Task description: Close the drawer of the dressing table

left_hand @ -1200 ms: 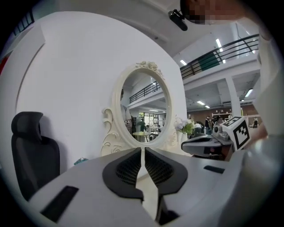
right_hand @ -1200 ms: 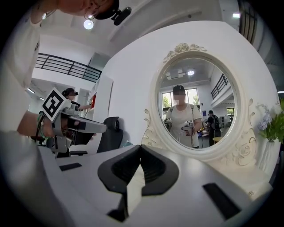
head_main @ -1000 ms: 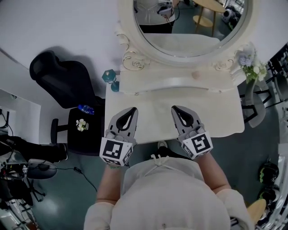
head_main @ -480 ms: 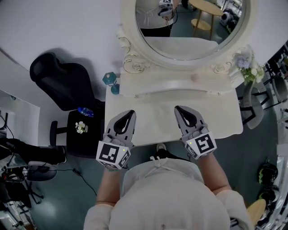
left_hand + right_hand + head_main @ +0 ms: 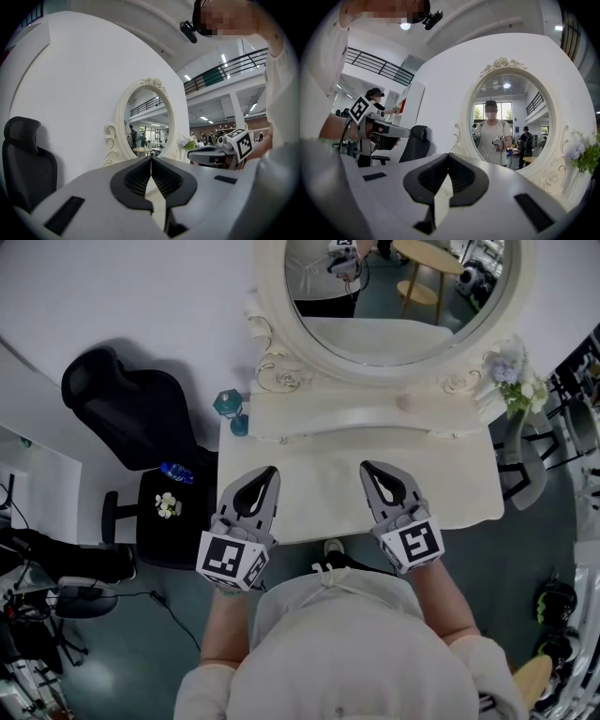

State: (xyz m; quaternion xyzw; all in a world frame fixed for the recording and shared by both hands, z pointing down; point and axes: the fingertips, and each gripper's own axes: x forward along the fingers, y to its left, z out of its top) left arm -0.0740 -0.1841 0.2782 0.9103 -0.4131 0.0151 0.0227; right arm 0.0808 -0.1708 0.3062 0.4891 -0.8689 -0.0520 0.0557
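The cream dressing table (image 5: 469,498) stands against the wall under its oval mirror (image 5: 394,296). A small round knob (image 5: 405,401) shows on the raised back shelf. No open drawer is visible from above; the table's front is hidden under the top and the person's body. My left gripper (image 5: 270,470) hovers over the front left of the top, jaws shut and empty. My right gripper (image 5: 367,466) hovers over the front right, also shut and empty. The left gripper (image 5: 151,157) faces the mirror (image 5: 147,122), and so does the right gripper (image 5: 448,154), looking at the mirror (image 5: 506,122).
A black office chair (image 5: 131,404) and a black stool (image 5: 169,517) with a water bottle (image 5: 173,469) stand left of the table. A teal ornament (image 5: 228,401) sits at the back left corner, a flower vase (image 5: 520,381) at the right. Another chair (image 5: 530,470) is to the right.
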